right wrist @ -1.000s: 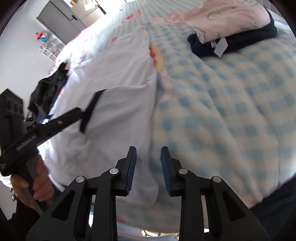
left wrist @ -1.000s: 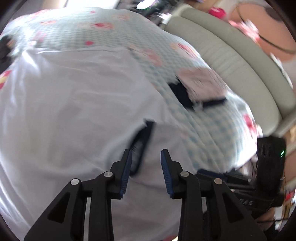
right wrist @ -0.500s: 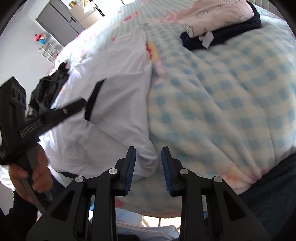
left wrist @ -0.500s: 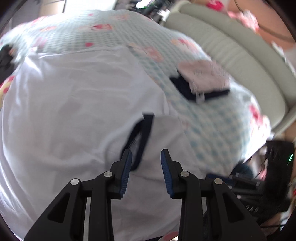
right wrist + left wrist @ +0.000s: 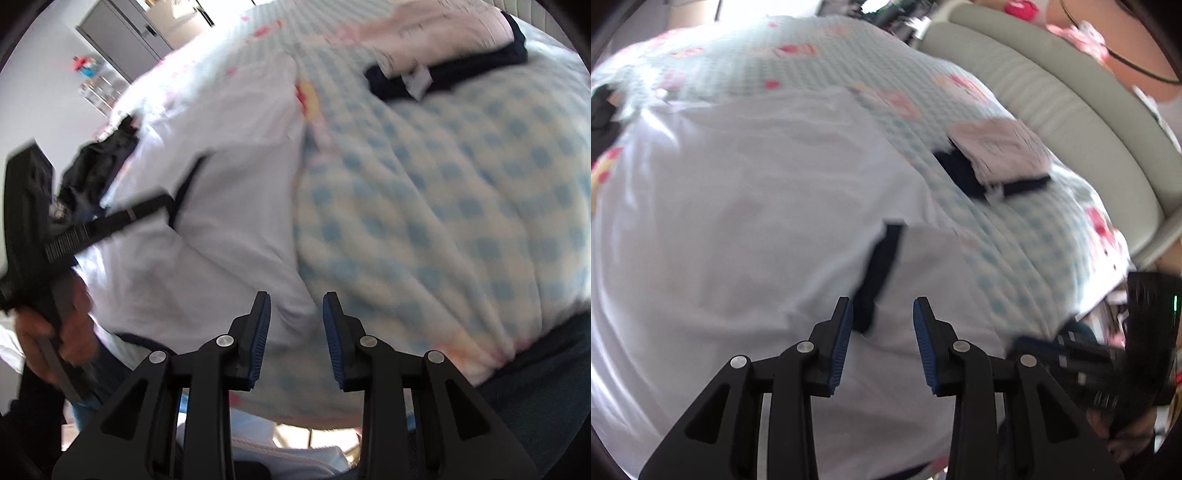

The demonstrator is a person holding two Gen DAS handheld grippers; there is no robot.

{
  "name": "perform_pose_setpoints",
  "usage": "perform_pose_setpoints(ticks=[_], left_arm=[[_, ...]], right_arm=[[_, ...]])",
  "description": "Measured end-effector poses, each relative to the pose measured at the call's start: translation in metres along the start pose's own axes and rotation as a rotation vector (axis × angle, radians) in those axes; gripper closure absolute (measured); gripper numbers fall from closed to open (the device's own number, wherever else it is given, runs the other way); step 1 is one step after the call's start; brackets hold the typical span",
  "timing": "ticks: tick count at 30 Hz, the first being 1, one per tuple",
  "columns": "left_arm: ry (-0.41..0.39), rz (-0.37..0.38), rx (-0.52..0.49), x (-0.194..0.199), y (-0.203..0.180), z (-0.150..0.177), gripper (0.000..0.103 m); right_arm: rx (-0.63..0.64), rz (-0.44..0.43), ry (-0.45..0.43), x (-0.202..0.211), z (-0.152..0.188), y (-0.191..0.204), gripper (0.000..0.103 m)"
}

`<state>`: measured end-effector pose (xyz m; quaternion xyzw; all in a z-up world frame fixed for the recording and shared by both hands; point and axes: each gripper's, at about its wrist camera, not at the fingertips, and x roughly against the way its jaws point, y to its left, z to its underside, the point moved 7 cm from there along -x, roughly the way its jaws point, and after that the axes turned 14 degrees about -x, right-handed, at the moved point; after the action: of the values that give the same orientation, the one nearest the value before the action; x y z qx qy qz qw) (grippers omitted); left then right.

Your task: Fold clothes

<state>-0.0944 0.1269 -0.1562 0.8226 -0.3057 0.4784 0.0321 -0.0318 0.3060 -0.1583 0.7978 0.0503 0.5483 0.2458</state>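
Since a second ago my right gripper [image 5: 295, 325] has shifted onto the near corner of the white shirt [image 5: 738, 221], and its jaws are opening; that corner sits between the pads, not pinched. My left gripper [image 5: 882, 332] hovers over the shirt's dark-trimmed sleeve cuff [image 5: 882, 266], jaws narrowly apart, nothing gripped. I count one white shirt spread flat on the checked blanket [image 5: 443, 203]. One folded stack [image 5: 997, 158] of two garments, pink over navy, lies well apart to the right. One crumpled black garment [image 5: 96, 166] rests at the shirt's far left edge.
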Motion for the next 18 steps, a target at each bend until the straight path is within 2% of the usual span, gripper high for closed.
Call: perform_pose_setpoints(ticks=[1, 2, 4, 6, 8, 12, 14, 16, 18], left_arm=[[0.015, 0.004, -0.008, -0.003, -0.003, 0.004, 0.067], [0.027, -0.024, -0.012, -0.007, 0.000, 0.006, 0.067], [0.039, -0.091, 0.027, -0.010, 0.014, 0.006, 0.067], [0.022, -0.096, 0.085, -0.003, 0.027, 0.003, 0.066], [-0.005, -0.093, 0.112, 0.006, 0.034, -0.001, 0.068], [-0.073, 0.022, 0.039, 0.016, 0.006, -0.006, 0.067], [-0.101, 0.044, -0.008, 0.015, -0.010, -0.008, 0.067], [-0.101, 0.054, -0.020, 0.011, -0.020, -0.008, 0.067], [-0.052, 0.058, -0.015, 0.000, -0.024, -0.001, 0.067]], right_arm=[[-0.005, -0.008, 0.003, -0.002, -0.003, 0.000, 0.069], [-0.009, -0.015, 0.008, -0.006, -0.005, 0.001, 0.069], [0.001, 0.029, 0.031, -0.025, -0.006, 0.004, 0.069], [0.006, 0.091, 0.058, -0.037, -0.002, -0.004, 0.069], [-0.014, 0.090, 0.058, -0.034, 0.001, -0.011, 0.069], [-0.026, 0.019, 0.019, -0.017, 0.006, -0.012, 0.068], [-0.014, -0.029, -0.012, -0.007, 0.009, -0.008, 0.068], [0.001, -0.037, -0.026, -0.006, 0.011, -0.003, 0.068], [0.006, -0.020, 0.006, -0.017, 0.013, -0.002, 0.068]])
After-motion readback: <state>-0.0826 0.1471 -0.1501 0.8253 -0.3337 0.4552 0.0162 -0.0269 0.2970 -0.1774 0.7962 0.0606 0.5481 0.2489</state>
